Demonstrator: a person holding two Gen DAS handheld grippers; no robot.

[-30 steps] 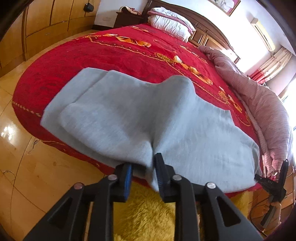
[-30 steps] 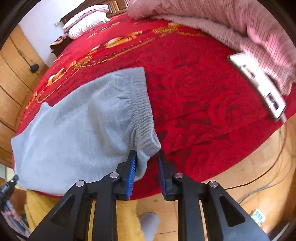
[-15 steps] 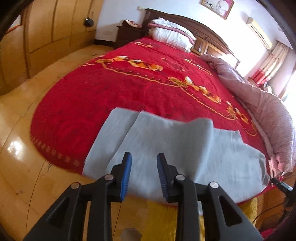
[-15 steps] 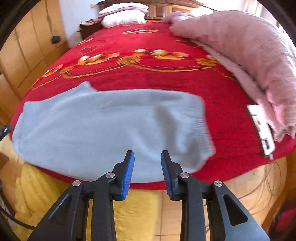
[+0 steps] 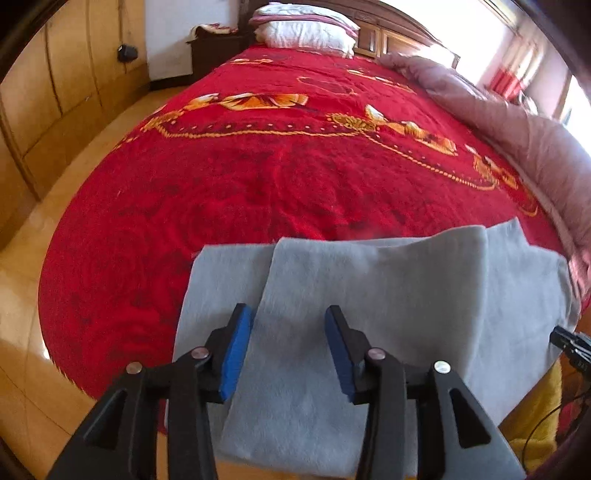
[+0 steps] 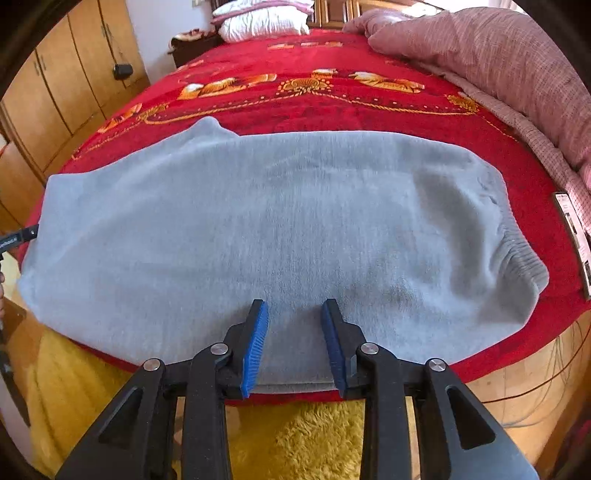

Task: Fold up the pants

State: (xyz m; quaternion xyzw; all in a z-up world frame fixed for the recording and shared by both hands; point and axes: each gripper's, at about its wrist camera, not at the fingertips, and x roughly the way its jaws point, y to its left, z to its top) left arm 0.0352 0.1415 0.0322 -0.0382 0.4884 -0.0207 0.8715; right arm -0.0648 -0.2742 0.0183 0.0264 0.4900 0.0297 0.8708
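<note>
Light grey pants [image 6: 280,221] lie flat across the near edge of the red bed, folded lengthwise, with the ribbed waistband [image 6: 524,266] at the right. In the left wrist view the pants [image 5: 369,302] show two layered leg ends at the left. My left gripper [image 5: 289,314] is open and empty, hovering over the leg end. My right gripper [image 6: 294,306] is open and empty over the near edge of the pants' middle. The other gripper's tip shows at the right edge of the left wrist view [image 5: 569,343].
The red patterned bedspread [image 5: 295,166] covers the bed. A pink quilt [image 6: 498,55] lies along the right side, pillows [image 5: 303,26] at the head. A flat white device [image 6: 574,236] lies near the waistband. A yellow shaggy rug [image 6: 295,435] and wooden floor lie below; wooden wardrobes [image 6: 55,92] stand left.
Both grippers let go of the pants and opened. The pants dropped flat onto the bed. Both grippers moved inward over the cloth.
</note>
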